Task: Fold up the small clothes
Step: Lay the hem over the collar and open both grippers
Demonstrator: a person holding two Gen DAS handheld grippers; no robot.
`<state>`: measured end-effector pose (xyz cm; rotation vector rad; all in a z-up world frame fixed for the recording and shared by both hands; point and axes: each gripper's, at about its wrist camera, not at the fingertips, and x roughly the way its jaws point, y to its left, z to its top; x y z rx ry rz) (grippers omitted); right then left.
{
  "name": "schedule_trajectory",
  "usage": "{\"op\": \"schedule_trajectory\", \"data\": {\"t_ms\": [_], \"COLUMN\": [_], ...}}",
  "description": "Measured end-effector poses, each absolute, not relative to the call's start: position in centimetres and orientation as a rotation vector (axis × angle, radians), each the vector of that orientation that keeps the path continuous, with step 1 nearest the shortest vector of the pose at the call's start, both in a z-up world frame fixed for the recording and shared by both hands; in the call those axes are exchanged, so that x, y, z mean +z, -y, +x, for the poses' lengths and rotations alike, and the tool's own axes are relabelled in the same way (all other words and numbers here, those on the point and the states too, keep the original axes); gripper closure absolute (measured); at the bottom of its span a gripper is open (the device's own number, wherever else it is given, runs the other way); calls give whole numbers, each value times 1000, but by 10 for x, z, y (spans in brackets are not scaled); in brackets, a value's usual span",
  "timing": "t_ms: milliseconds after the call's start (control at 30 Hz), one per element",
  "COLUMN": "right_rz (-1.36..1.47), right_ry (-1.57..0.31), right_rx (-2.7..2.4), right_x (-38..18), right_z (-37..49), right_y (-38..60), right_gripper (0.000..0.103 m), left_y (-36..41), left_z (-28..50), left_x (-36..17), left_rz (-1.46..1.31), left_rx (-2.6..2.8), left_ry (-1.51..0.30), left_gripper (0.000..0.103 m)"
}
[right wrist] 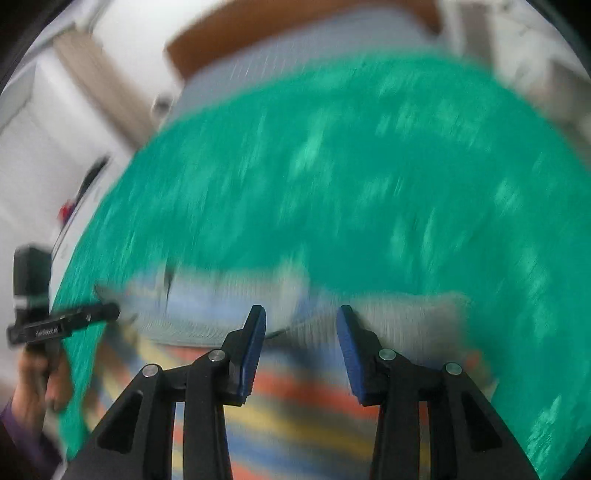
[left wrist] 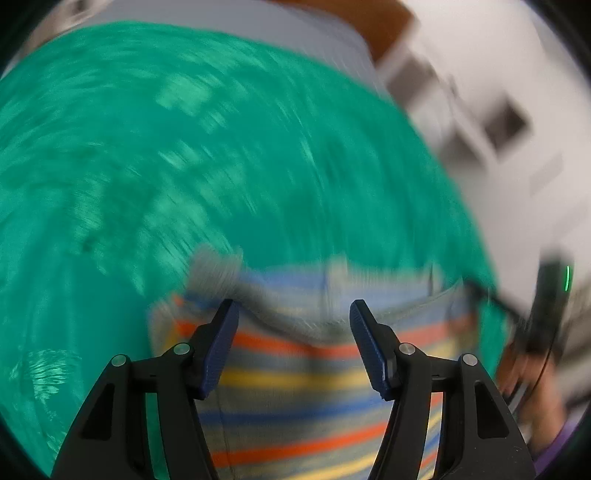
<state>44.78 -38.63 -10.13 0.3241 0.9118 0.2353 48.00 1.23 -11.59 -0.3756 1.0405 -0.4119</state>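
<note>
A small striped garment [left wrist: 295, 373] with orange, yellow, blue and grey bands and a grey trim lies on a green cloth [left wrist: 184, 166]. My left gripper [left wrist: 293, 314] is open just above it, jaws wide apart, nothing between them. In the right wrist view the same garment [right wrist: 295, 398] lies below my right gripper [right wrist: 301, 317], which is open and empty over the grey trim. The left gripper [right wrist: 107, 310] shows at the left edge of the right wrist view, at the garment's corner. Both views are motion-blurred.
The green cloth [right wrist: 369, 184] covers the table and ends at a pale edge [left wrist: 314, 33] at the far side. White furniture [left wrist: 498, 129] stands to the right, white cabinets [right wrist: 55, 129] to the left. The person's hand [right wrist: 37, 380] holds the left gripper.
</note>
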Motion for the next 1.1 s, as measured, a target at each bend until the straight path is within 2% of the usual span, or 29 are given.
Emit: {"op": "schedule_trajectory", "data": {"t_ms": [100,267,333,367,400,467,633,667,700,767,1100], "right_rz": [279,71,39,-5,-39,-92,47,88,106,134,186], "right_ry": [-916,-1031,-1078,-1115,-1143,-1197,-1153,-1112,-1078,-989,-896], "right_rx": [290,441,502,509,498,435,293,281,268,221,184], "right_x": [-85,-97,-112,-124,-133,-159,-148,-141,-136,-129,-130], "right_z": [425,349,308,286,278,242,200,190,182,161,110], "right_y": [386,354,350,349,353,373,423,430,434,439,430], "right_gripper": [60,59,58,58,58,59,59,57,55,44,43], "left_y": [-34,-21,-17,-17,-17,-28,-44,-44,-43,-38,8], "left_z": [465,381,338,325,311,278,251,246,239,226,206], "left_x": [-101,-114,-141,-152,-161,-165,-147,-141,-137,-127,-109], "left_rz": [-447,-142,4,62,137,214,171,149,125,96,123], "left_rx": [-449,-493,-452,-433,-406,-388,-328,-318,-311,-278,-234], "left_ry": [-989,-1000,-1048,-1071,-1085,-1044,-1047,-1022,-993,-926,-835], "left_gripper": [27,27,35,50,55,56,57,50,31,12,11]}}
